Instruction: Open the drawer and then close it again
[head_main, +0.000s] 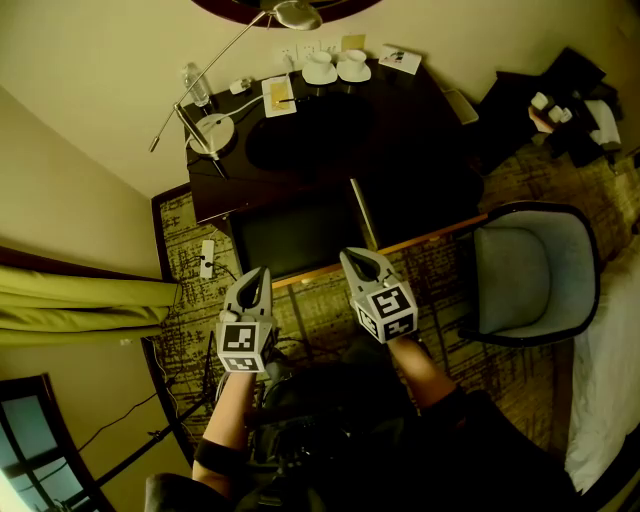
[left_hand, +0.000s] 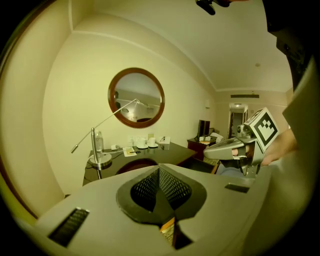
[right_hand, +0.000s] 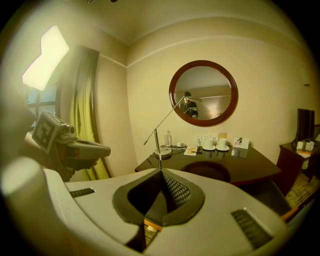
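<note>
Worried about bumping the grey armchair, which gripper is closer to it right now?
Right. In the head view the right gripper is to the left of the armchair, apart from it. The left gripper is farther left, beyond the right one.

A lamp stands left of two cups.

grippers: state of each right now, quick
Left gripper: jaws closed, holding nothing.
Right gripper: jaws closed, holding nothing.

Grey left claw and right claw bear black-and-white marker cubes.
</note>
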